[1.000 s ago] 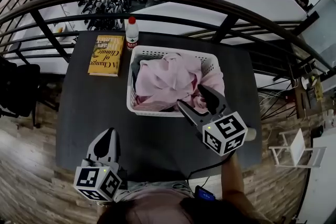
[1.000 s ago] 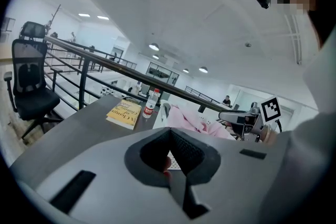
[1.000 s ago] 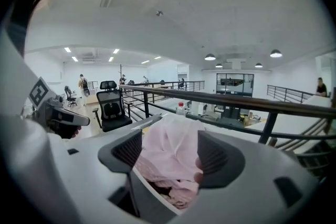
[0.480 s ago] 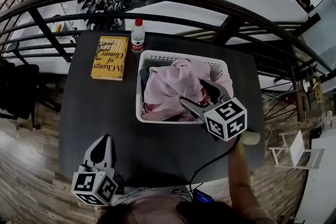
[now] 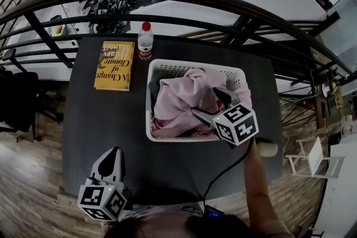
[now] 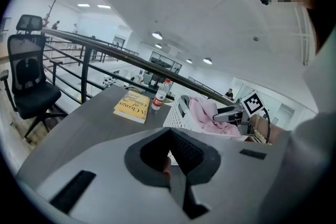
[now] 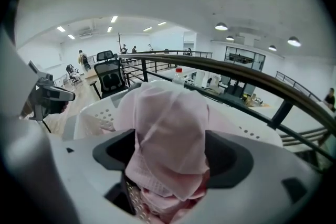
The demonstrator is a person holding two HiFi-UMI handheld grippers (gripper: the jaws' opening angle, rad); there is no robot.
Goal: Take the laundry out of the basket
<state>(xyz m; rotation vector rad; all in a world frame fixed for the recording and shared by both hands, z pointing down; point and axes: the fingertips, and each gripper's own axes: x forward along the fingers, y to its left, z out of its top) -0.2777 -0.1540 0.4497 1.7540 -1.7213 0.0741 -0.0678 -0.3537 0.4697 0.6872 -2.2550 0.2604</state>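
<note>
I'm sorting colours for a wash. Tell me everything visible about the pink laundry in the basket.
The pink laundry is soft, thin-looking cloth, crumpled into a heap that fills the white perforated basket and rises above its rim. A raised fold stands between the jaws of the right gripper, which have just been opening; they straddle it, not yet clamped. Piece count unclear.

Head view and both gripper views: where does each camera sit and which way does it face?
Head view: on the person's head, steeply down onto table, basket, left gripper, right gripper, right forearm.
Left gripper view: rides that gripper, along its shut jaws toward book and basket.
Right gripper view: rides that gripper, into the basket; its jaws, just opened wider, stand around pink laundry.
Shared: head and left gripper views both show the bottle.
</note>
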